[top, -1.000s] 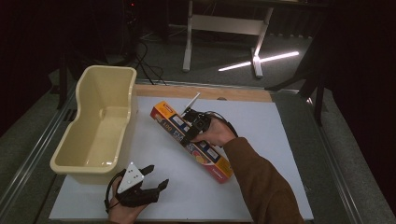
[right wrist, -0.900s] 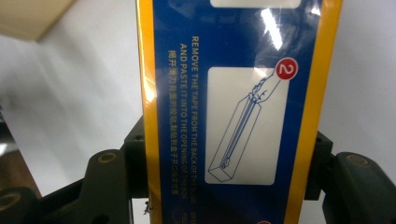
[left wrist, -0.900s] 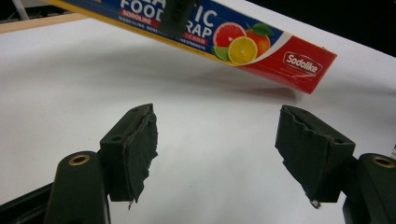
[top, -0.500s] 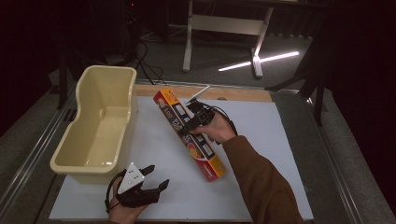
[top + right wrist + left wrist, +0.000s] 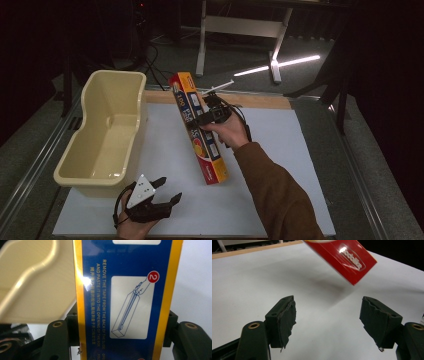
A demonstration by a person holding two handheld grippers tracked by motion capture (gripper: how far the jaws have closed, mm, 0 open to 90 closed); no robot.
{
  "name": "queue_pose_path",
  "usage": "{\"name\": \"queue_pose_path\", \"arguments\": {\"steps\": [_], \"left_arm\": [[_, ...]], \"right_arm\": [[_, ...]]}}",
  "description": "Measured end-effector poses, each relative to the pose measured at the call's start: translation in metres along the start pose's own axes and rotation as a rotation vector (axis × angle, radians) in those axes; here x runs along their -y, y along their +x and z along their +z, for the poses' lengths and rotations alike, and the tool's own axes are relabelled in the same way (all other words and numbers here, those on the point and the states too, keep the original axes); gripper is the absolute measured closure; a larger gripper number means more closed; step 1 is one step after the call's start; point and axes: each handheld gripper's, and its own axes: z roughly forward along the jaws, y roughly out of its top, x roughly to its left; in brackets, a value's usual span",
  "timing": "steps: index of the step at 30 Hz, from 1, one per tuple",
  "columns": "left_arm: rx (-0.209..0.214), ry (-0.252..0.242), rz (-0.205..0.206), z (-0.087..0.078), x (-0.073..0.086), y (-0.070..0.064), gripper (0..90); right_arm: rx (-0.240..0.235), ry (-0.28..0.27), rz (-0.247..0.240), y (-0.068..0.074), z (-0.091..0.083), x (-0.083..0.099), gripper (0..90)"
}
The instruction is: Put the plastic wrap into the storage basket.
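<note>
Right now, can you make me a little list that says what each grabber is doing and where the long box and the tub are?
Right gripper: shut on the long box, gripping it across its width
Long box: lifted off the table, tilted, upper end toward the tub
Left gripper: open, holding nothing, low over the white table
Tub: cream plastic, nothing inside it, at the table's left edge
White table: bare under the box
</note>
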Motion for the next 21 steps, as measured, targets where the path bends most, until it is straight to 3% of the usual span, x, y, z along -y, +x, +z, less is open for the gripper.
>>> {"name": "queue_pose_path", "arguments": {"steps": [9, 21], "left_arm": [[0.007, -0.002, 0.008, 0.0, 0.0, -0.002, 28.8], [0.006, -0.007, 0.024, -0.003, 0.0, -0.005, 28.7]], "right_arm": [[-0.076, -0.063, 0.082, 0.017, -0.005, -0.023, 39.9], [-0.128, -0.107, 0.162, 0.036, 0.003, -0.049, 39.9]]}}
